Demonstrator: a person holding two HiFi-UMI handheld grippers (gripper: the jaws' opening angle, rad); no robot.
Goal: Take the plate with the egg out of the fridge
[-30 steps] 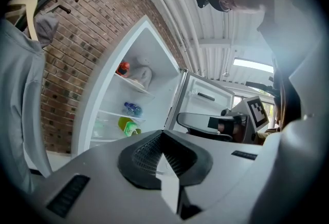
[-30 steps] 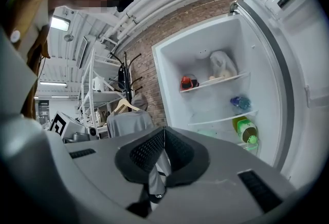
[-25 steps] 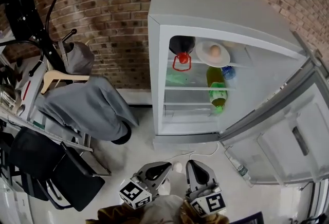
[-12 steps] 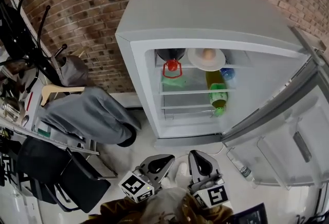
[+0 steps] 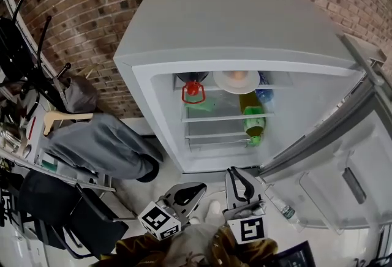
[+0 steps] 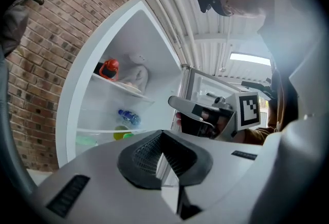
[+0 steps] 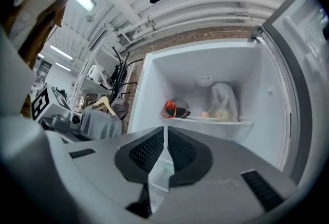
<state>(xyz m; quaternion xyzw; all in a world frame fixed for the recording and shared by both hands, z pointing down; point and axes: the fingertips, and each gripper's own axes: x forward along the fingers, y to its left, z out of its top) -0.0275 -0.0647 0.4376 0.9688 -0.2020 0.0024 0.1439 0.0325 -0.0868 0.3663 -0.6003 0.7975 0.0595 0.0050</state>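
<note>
My two tongs, left (image 5: pixel 187 193) and right (image 5: pixel 235 181), hang low before the open door. Each has its ribbed black pads pressed together on nothing. Farther in, on the top shelf of the smooth white fridge (image 5: pixel 245 21), sits one round white plate (image 5: pixel 236 82) bearing one tan egg (image 5: pixel 237 75). One green bottle (image 5: pixel 252 117) stands below.

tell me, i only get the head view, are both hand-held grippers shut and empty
Observer: Yes for the left hand-held gripper: its own view shows the jaws together with nothing between them.
Operator: and the right one
Observer: The right hand-held gripper is empty too, with its jaws all but touching.
Operator: what else sits up top that i can't see
Observer: A white bag stands at the back of the top shelf, beyond the egg.
</note>
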